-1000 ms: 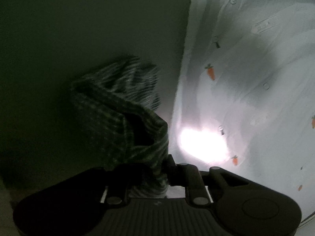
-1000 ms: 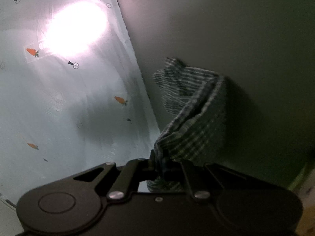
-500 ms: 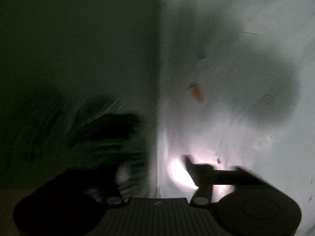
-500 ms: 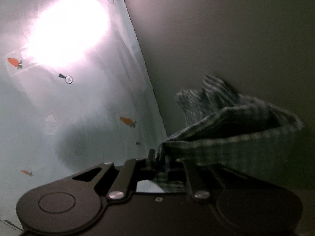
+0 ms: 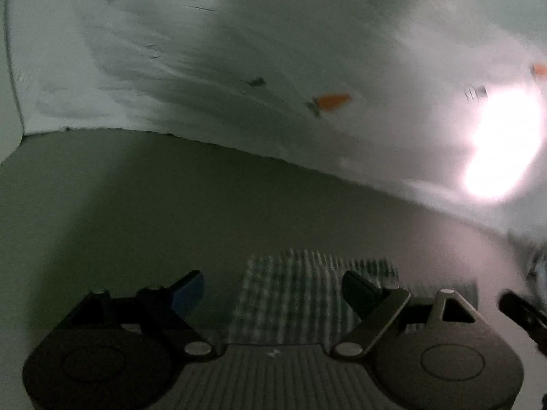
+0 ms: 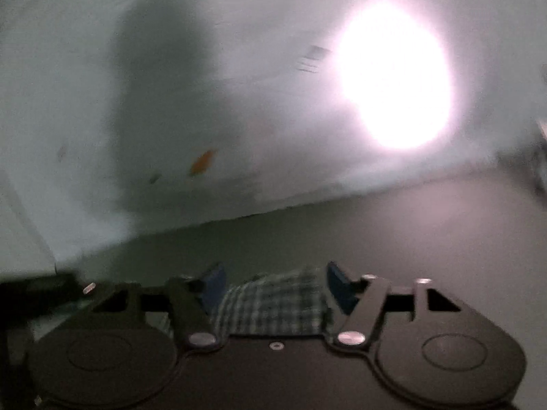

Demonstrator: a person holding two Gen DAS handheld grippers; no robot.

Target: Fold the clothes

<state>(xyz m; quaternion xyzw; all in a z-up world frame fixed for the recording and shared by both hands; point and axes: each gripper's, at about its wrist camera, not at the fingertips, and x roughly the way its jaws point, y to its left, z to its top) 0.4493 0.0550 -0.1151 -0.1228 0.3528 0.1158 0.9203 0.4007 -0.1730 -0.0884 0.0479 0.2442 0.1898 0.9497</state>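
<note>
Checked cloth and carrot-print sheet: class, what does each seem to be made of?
Checked cloth: probably woven cotton, matte; its green-and-white check looks woven in, and it lies slumped in soft folds.
Carrot-print sheet: probably plastic or coated fabric; it shows a bright glare patch and a smooth face. Blur leaves both uncertain.
</note>
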